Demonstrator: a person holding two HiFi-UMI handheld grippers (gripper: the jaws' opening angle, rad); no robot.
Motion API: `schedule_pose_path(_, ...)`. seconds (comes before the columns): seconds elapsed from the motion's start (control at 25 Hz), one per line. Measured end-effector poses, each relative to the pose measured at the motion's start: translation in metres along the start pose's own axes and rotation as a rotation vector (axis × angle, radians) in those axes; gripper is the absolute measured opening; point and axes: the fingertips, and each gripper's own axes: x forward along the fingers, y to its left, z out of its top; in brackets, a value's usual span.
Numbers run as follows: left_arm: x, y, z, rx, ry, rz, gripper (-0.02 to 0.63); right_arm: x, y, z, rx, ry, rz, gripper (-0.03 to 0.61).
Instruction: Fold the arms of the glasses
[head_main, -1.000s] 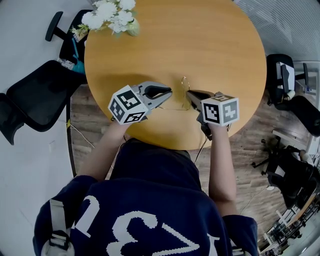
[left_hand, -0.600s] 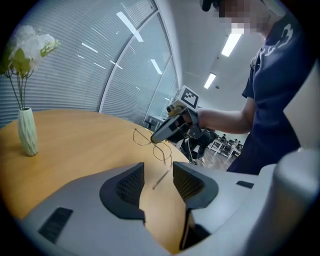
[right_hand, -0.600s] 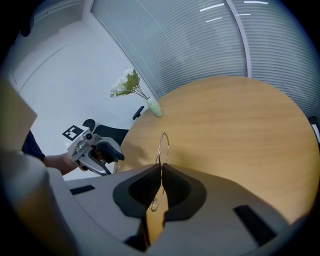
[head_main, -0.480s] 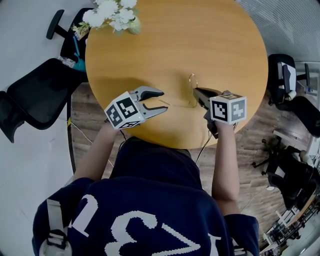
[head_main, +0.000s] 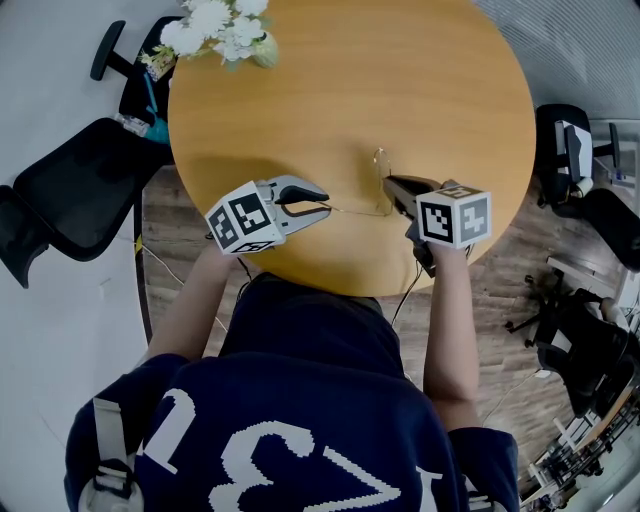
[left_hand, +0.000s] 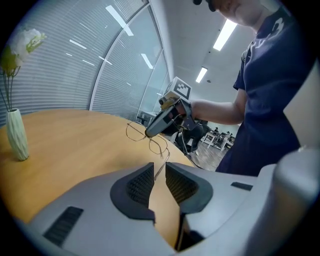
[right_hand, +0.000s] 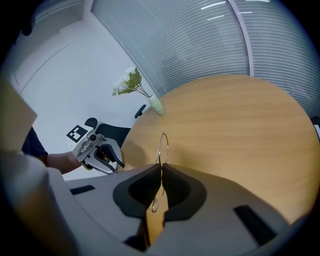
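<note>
Thin wire glasses (head_main: 379, 163) stand on the round wooden table (head_main: 400, 80). My right gripper (head_main: 388, 184) is shut on their frame near a lens; in the right gripper view the wire rim (right_hand: 163, 144) rises from between the pressed pads. One arm (head_main: 352, 211) of the glasses stretches left to my left gripper (head_main: 322, 200). In the left gripper view that arm's end (left_hand: 161, 166) lies in the narrow gap between the fingers, with no pad pressing on it. The left jaws have just been closing around it.
A vase of white flowers (head_main: 225, 25) stands at the table's far left edge. Black office chairs stand off the table at the left (head_main: 70, 190) and the right (head_main: 580, 170). The person's body is close to the near table edge.
My left gripper, shut a second ago, drew back to the left along the glasses' arm, opened wide, then narrowed around the arm's end. The right gripper kept its grip.
</note>
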Motion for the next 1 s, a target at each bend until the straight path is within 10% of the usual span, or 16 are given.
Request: schedule_pose_path(1.0, 0.022, 0.052, 0.021, -0.059, -0.052, 0.139, 0.120, 0.024, 0.049, -0.021, -0.033, 0.084, 0.152, 0.031)
